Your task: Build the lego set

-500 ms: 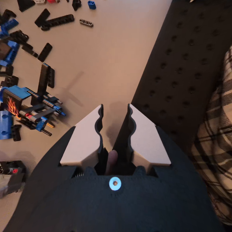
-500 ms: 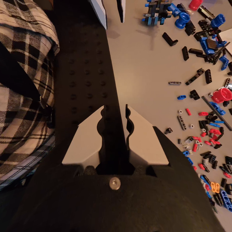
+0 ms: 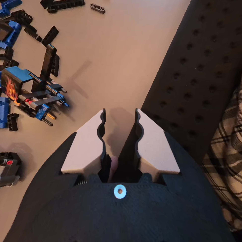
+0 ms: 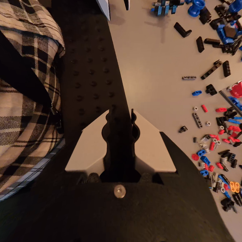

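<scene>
the beige bench [image 3: 117, 55] carries everything, and a black perforated strip [image 3: 196, 78] runs along its edge, with my plaid shirt [image 4: 26, 131] behind it. my left hand-held gripper [image 3: 120, 111] hangs over bare bench, its jaws apart with a clear gap, and nothing is between them. my right hand-held gripper [image 4: 121, 111] hangs over the black strip, also with jaws apart and nothing held. the half-built lego model [image 3: 32, 94], blue and black with a flame picture on its side, lies on the bench to the left of my left hand-held gripper, near but not touching. far from it lies a long black beam [image 3: 62, 5] and beside that a small grey beam [image 3: 97, 8]. in the right wrist view a heap of small red, blue and black lego pieces [image 4: 216, 150] is spread at the right side, well apart from my right hand-held gripper.
</scene>
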### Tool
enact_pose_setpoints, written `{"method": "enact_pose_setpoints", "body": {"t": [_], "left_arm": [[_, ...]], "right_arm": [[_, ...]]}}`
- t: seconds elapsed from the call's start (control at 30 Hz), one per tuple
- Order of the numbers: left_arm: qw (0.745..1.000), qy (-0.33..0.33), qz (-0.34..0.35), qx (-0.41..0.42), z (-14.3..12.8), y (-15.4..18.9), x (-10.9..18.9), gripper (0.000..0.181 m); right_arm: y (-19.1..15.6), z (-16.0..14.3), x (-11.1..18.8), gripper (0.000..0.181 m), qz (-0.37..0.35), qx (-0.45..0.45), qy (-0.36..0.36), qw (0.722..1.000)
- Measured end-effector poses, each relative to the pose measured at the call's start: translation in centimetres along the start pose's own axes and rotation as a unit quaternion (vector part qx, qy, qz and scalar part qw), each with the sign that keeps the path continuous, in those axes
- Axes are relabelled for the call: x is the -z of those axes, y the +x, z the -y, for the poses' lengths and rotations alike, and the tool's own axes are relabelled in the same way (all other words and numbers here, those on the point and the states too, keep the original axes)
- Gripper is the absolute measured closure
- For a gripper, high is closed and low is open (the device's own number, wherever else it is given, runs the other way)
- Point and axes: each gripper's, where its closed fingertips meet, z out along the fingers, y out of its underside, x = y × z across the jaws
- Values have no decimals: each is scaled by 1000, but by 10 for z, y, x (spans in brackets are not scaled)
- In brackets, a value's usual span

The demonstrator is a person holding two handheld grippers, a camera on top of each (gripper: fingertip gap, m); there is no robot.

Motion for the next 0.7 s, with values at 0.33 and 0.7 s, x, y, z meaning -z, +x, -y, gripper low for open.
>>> {"method": "enact_pose_setpoints", "body": {"t": [0.33, 0.7], "left_arm": [[996, -16, -74, 49, 4, 13, -6, 141], [996, 49, -67, 14, 33, 27, 29, 141]], "right_arm": [[-8, 0, 4, 150, 67, -48, -19, 996], [-28, 14, 34, 141, 37, 36, 14, 999]]}}
